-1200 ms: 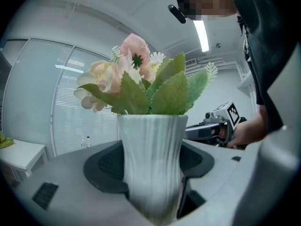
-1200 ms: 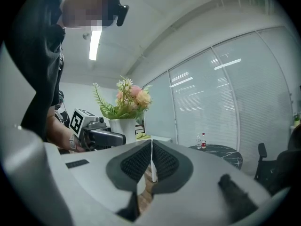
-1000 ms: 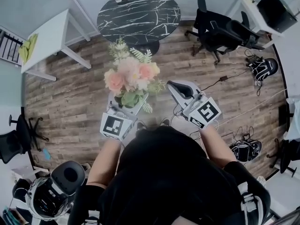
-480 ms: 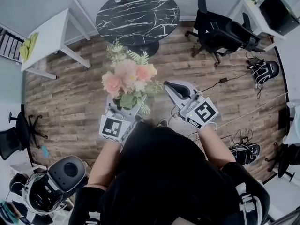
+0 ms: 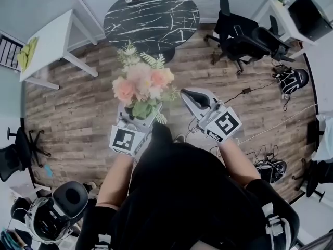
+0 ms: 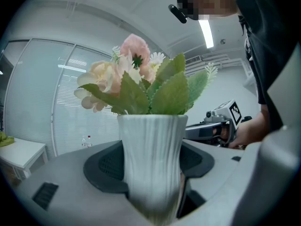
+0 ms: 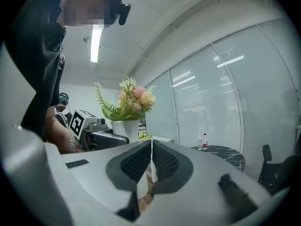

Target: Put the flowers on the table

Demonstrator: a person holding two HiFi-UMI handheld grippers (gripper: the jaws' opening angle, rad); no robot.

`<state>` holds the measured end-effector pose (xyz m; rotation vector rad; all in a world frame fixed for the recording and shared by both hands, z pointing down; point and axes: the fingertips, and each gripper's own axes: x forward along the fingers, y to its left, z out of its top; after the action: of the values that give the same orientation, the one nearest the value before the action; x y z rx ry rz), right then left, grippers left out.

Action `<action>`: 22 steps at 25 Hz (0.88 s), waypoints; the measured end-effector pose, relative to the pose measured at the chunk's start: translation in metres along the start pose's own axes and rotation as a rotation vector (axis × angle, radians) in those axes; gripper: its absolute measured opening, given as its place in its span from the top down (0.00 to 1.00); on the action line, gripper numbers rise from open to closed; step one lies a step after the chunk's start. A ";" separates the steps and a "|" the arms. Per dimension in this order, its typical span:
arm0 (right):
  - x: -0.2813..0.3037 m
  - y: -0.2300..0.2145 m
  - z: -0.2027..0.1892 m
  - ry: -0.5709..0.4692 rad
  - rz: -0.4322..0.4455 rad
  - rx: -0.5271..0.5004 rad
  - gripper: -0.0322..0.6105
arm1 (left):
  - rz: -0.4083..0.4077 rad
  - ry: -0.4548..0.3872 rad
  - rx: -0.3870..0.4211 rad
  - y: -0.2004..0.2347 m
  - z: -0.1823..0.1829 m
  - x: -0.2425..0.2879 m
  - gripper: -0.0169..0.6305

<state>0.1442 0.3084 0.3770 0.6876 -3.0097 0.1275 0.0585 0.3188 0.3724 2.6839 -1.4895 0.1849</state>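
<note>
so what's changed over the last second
The person has stepped slightly toward the black marble table, carrying everything along; the floor slid back in the head view. Unchanged: the left hand-held gripper grips the white vase of flowers, and the right hand-held gripper is shut and empty.

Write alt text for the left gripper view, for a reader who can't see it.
The left gripper is shut on a ribbed white vase of pink and cream flowers with green leaves, upright at centre. Behind on the right, a hand holds the right gripper; blinds fill the background.
</note>
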 end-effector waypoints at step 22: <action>0.133 -0.084 0.015 0.044 -0.015 -0.010 0.92 | -0.045 -0.005 -0.027 0.137 0.003 0.079 0.46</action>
<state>0.0607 0.1745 0.3769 0.6973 -2.9609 0.1251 -0.0161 0.1797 0.3800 2.6957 -1.4211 0.1546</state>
